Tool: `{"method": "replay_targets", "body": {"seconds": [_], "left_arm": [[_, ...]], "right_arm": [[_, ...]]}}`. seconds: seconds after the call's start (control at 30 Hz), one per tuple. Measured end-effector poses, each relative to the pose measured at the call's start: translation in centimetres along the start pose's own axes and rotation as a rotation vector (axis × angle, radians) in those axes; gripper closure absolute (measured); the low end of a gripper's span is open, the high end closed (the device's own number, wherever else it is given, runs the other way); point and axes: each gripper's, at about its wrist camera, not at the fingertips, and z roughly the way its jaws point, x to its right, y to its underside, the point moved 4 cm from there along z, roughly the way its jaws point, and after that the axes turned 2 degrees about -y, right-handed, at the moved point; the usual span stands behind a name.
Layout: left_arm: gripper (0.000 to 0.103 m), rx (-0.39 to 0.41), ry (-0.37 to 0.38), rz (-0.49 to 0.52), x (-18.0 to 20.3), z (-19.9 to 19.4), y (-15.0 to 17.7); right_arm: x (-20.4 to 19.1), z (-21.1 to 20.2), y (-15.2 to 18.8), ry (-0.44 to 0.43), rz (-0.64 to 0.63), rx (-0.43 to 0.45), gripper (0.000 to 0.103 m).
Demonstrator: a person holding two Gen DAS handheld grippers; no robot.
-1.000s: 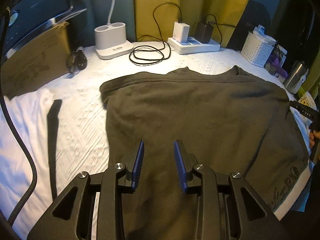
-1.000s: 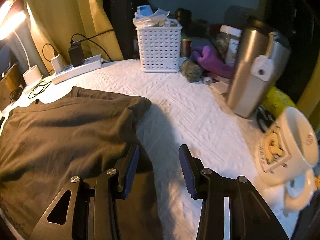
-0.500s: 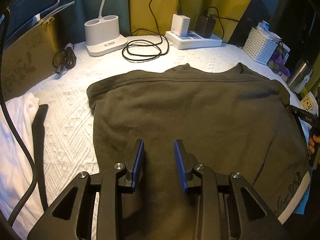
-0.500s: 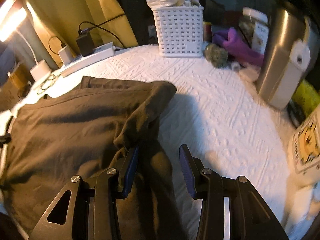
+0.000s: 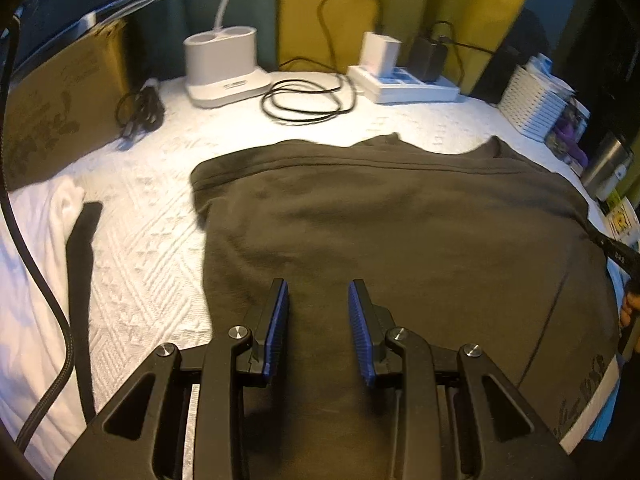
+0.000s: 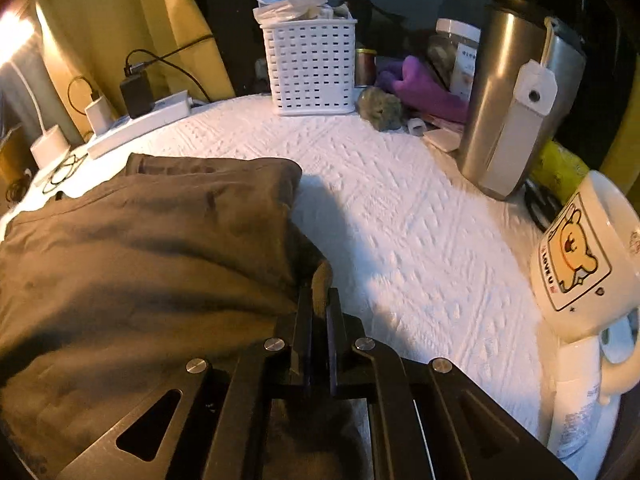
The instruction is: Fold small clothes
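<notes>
The right gripper [image 6: 319,300] pinches a fold at the right edge of the dark shirt [image 6: 140,248], cloth bunched between its pressed-together fingers. The left gripper [image 5: 319,296] hangs over the shirt's near middle, fingers spread with nothing between them. The shirt lies flat across the white textured cover [image 6: 400,216], collar toward the far edge. Beyond it sit a coiled black cable [image 5: 308,100], a white stand [image 5: 224,68] and a power strip [image 5: 404,84]. Near the right edge stand a white basket [image 6: 312,68], a steel tumbler [image 6: 508,92] and a bear mug [image 6: 580,256] whose lettering is too small to read. A white cloth [image 5: 36,240] lies at the left edge.
</notes>
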Motion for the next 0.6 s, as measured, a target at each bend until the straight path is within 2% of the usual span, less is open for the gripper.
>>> {"method": "replay_targets", "body": {"seconds": [0.13, 0.2, 0.43, 0.5, 0.6], "left_arm": [[0.072, 0.013, -0.002, -0.012, -0.9, 0.0, -0.6], [0.072, 0.03, 0.001, -0.012, -1.2, -0.1, -1.1], [0.071, 0.056, 0.013, -0.002, -1.5, 0.4, -2.8], [0.061, 0.059, 0.022, 0.0, -1.5, 0.6, -3.2], [0.057, 0.052, 0.03, -0.001, -1.4, 1.3, -3.5]], "right_arm": [[0.2, -0.2, -0.6, -0.014, 0.009, -0.017, 0.097], [-0.1, -0.6, -1.3, -0.003, -0.007, -0.003, 0.093], [0.0, -0.7, -4.0, 0.018, -0.029, 0.011, 0.093], [0.0, -0.9, -4.6, 0.018, -0.029, 0.017, 0.093], [0.2, -0.7, -5.0, 0.037, -0.036, 0.007, 0.092]]}}
